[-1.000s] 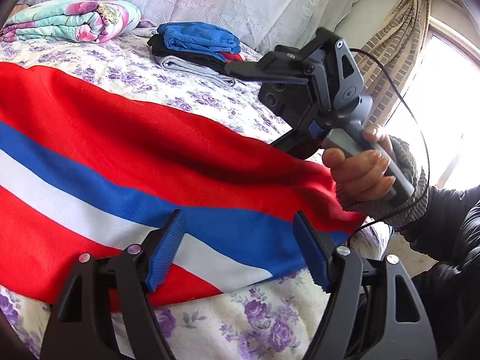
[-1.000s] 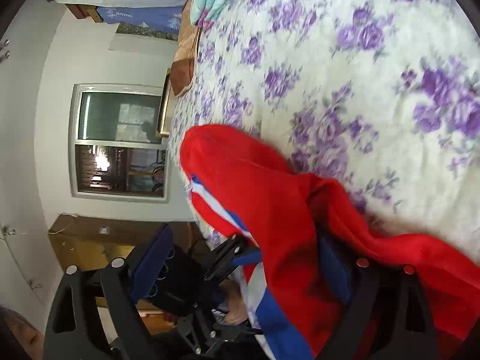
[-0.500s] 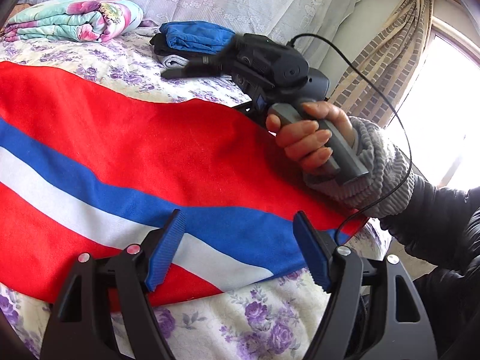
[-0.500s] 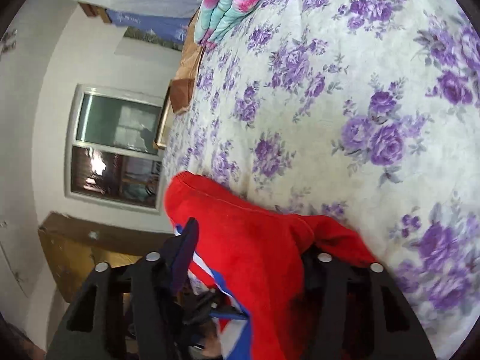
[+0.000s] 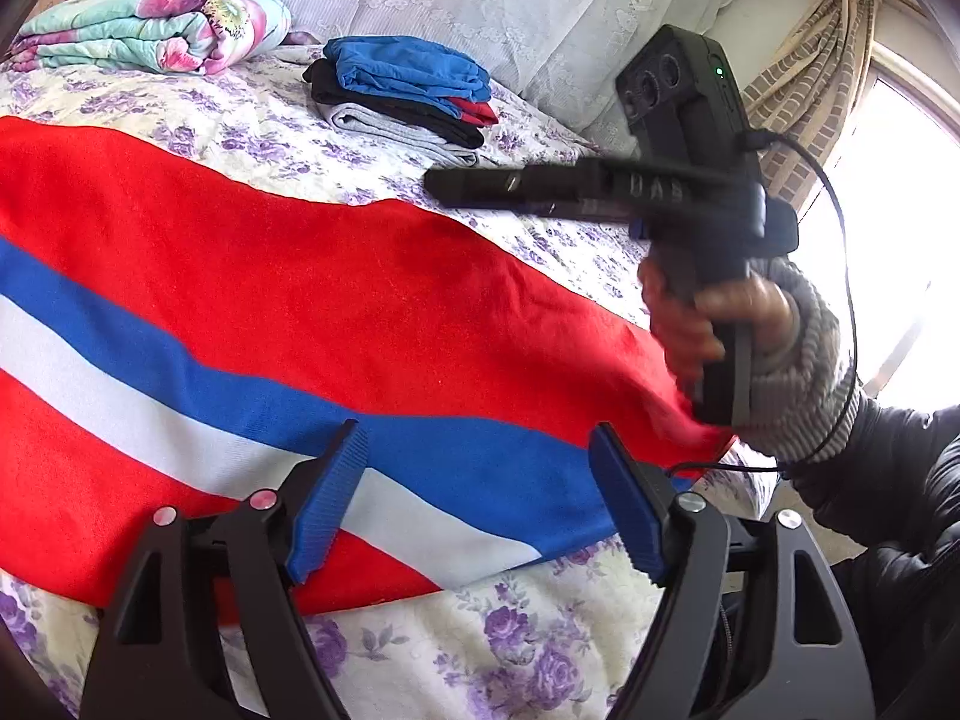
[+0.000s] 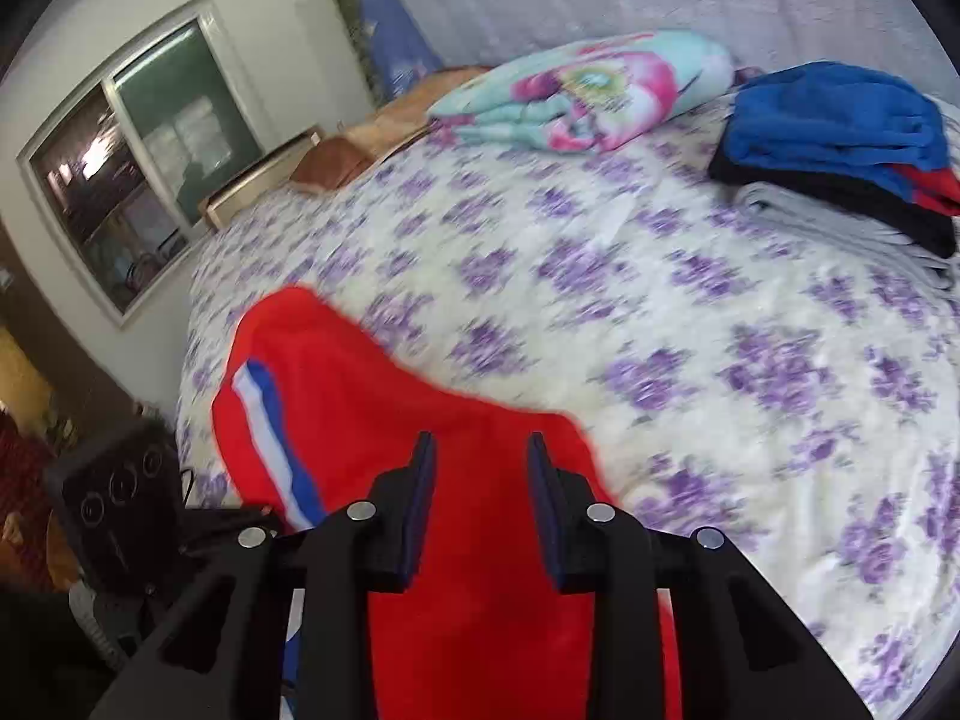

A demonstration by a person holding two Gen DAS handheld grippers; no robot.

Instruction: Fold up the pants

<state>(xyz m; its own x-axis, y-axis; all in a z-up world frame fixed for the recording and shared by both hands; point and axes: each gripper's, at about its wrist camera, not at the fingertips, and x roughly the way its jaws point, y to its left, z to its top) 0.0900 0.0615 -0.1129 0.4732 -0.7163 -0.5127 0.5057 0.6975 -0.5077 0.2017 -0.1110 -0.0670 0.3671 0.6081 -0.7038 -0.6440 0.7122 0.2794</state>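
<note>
Red pants [image 5: 336,300] with a blue and white side stripe lie flat across the flowered bed; they also show in the right wrist view [image 6: 480,588]. My left gripper [image 5: 474,498] is open, hovering over the stripe near the bed's front edge, holding nothing. My right gripper [image 6: 477,480] is open with a narrow gap, above the pants and apart from them. In the left wrist view the right gripper [image 5: 456,186] is held by a hand above the pants' far edge.
A stack of folded clothes [image 5: 408,96], blue on top, sits at the back of the bed [image 6: 690,324]. A rolled flowered quilt [image 5: 150,30] lies at the back left. A curtained window [image 5: 900,180] is on the right, another window [image 6: 138,168] on the left wall.
My right gripper has let go of the pants' red edge, lifted and turned level. The pants now lie flat. My left gripper has stayed still and open.
</note>
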